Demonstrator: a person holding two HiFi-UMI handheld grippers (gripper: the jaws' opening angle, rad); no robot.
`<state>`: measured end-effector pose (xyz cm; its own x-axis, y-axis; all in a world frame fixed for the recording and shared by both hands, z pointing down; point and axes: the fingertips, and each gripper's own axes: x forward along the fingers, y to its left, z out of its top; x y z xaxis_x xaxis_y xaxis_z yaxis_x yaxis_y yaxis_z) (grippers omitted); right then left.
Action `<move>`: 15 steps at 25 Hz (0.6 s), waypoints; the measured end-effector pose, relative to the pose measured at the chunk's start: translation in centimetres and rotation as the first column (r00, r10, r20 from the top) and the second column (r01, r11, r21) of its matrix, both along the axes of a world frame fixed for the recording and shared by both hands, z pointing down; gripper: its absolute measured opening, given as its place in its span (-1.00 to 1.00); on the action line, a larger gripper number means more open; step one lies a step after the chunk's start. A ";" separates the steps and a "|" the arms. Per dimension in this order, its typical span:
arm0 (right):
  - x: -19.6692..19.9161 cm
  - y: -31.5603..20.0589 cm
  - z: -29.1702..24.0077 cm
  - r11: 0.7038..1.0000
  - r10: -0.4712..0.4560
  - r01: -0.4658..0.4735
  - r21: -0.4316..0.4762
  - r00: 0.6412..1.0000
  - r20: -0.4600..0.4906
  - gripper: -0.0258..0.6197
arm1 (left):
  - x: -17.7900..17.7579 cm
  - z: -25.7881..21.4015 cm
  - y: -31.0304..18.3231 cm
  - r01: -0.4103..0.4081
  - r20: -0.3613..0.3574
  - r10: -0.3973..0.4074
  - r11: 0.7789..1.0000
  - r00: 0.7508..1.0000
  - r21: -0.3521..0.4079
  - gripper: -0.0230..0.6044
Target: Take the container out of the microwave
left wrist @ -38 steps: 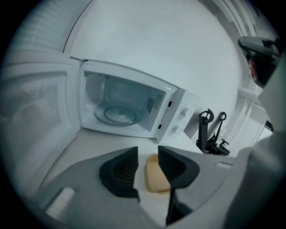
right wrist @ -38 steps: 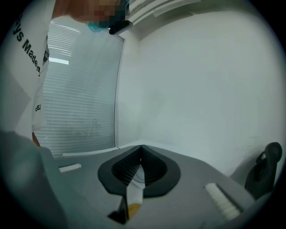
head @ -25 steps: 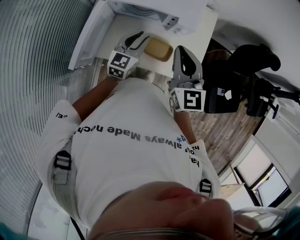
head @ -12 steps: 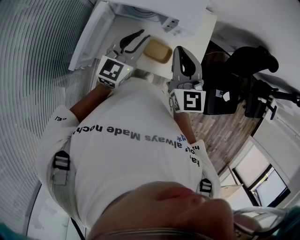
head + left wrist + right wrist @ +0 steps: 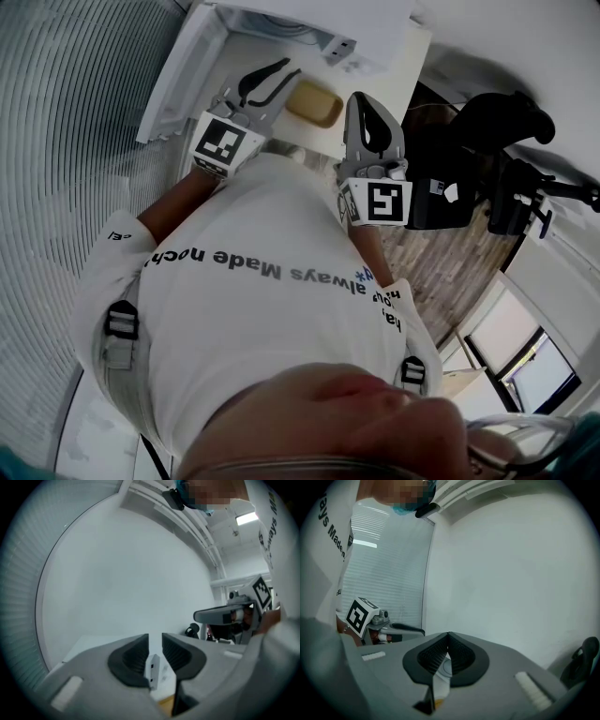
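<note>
A tan, flat container (image 5: 315,102) lies on the white tabletop (image 5: 398,75) in front of the white microwave (image 5: 309,21), whose door (image 5: 178,75) stands open at the left. My left gripper (image 5: 287,69) hovers just left of the container and does not touch it. Its jaws (image 5: 155,637) have just been closing but stand open with a narrow gap and nothing between them. To the container's right my right gripper (image 5: 362,97) is held still. Its jaws (image 5: 448,635) are shut tip to tip, holding nothing.
Ribbed blinds (image 5: 66,122) fill the left side. Black equipment and a chair (image 5: 506,122) stand at the right over wooden floor (image 5: 441,262). The person's white shirt (image 5: 262,300) hides the near table edge.
My left gripper has risen and swung a little left, away from the container, and its jaws have narrowed. The right gripper and the container have stayed put.
</note>
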<state>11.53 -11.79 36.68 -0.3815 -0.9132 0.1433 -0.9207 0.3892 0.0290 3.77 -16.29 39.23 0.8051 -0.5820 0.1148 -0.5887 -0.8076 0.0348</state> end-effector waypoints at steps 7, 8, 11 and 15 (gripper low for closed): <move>0.1 -0.1 0.2 1.000 -0.002 0.002 -0.002 1.000 0.000 -0.92 | 0.0 0.4 -0.3 0.005 -0.010 -0.005 1.000 1.000 -0.018 -0.65; 0.1 -0.2 0.2 1.000 -0.002 0.002 -0.003 1.000 0.000 -0.92 | 0.0 0.5 -0.4 0.007 -0.011 -0.008 1.000 1.000 -0.018 -0.65; 0.2 -0.3 0.3 1.000 -0.003 0.003 -0.003 1.000 -0.002 -0.92 | -0.1 0.7 -0.5 0.016 -0.013 -0.016 1.000 1.000 -0.018 -0.65; 0.2 -0.2 0.3 1.000 -0.002 0.002 -0.002 1.000 -0.002 -0.92 | -0.1 0.9 -0.5 0.017 -0.007 -0.017 1.000 1.000 -0.024 -0.65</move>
